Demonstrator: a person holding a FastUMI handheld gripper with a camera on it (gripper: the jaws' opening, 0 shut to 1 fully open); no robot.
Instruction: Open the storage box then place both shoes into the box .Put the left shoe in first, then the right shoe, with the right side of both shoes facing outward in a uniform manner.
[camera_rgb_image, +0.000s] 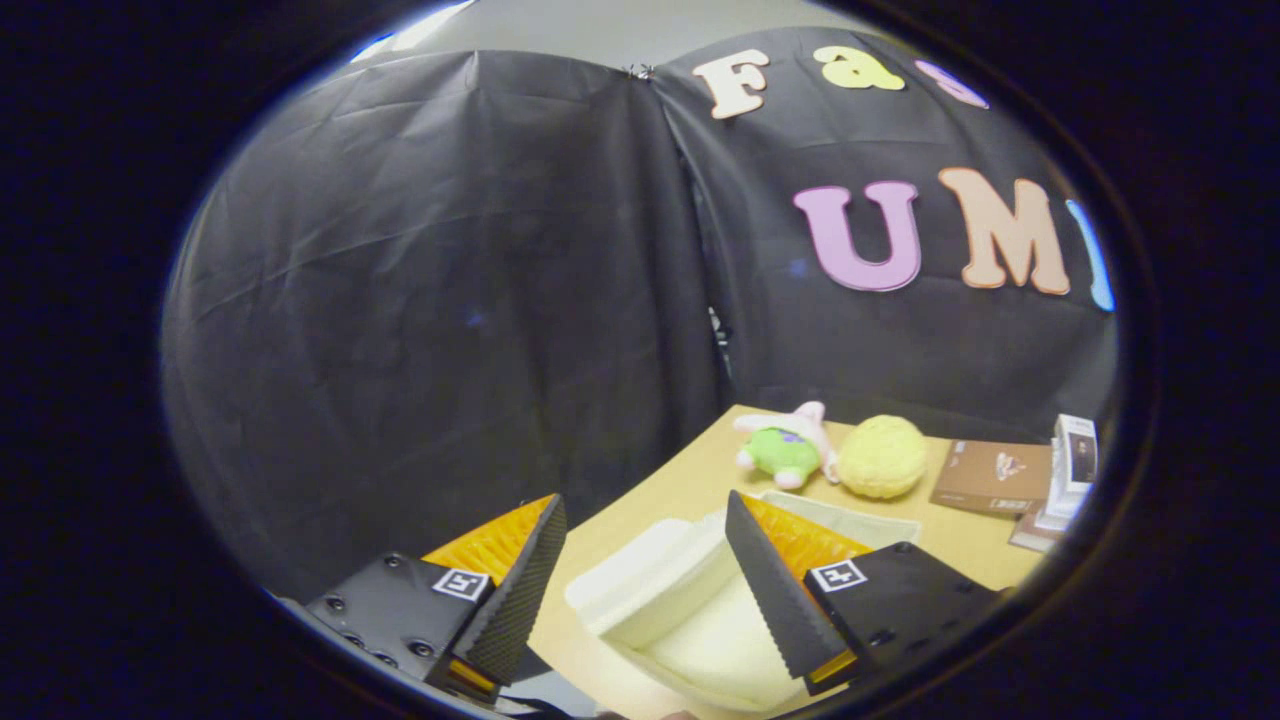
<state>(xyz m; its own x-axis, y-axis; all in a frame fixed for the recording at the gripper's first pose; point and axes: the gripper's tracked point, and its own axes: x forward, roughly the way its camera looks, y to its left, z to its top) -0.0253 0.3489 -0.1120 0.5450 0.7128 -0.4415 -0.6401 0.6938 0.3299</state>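
Observation:
A cream-white storage box (680, 600) lies on the wooden table (690, 475), low between my two fingers and partly behind the right one. Its lid or flap looks raised at the near left side; I cannot tell how far it stands open. My gripper (645, 515) is open, held above the box, with nothing between its fingers. The left fingertip (545, 530) hangs over the table's left edge, and the right fingertip (745, 540) is over the box.
Beyond the box, near the booth wall, sit a pink-and-green plush toy (790, 445) and a yellow plush ball (882, 456). A brown flat box (992, 477) and a stack of small white boxes (1070, 470) stand to their right. The table's left edge runs diagonally past the left finger.

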